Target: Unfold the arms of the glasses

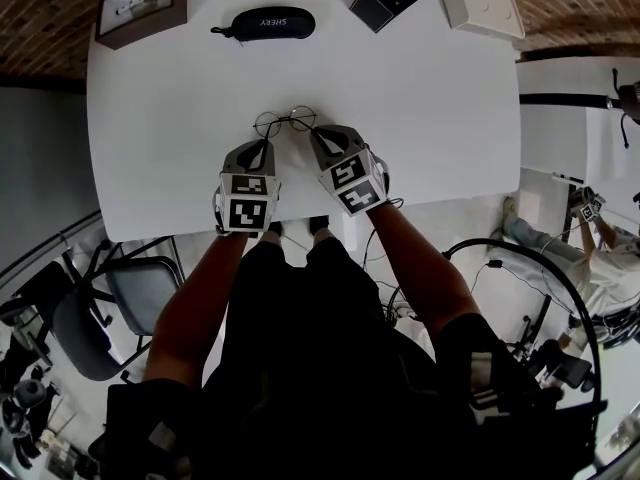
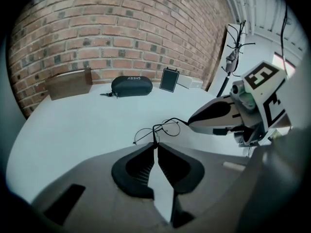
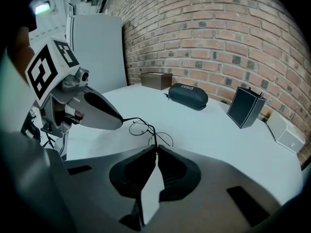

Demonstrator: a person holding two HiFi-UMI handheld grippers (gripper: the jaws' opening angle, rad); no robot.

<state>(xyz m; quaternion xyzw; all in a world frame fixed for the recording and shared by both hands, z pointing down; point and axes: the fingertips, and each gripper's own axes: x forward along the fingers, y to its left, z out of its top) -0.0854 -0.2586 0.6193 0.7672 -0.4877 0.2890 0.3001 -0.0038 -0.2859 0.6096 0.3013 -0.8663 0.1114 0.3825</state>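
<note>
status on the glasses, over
Left tongs shut on glasses, right tongs shut on their other side. Glasses over table, near half. Black case far back, no obstruction.

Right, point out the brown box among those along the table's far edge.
The brown box at the far left corner, beside the glasses case; the black box and white box sit further right.
</note>
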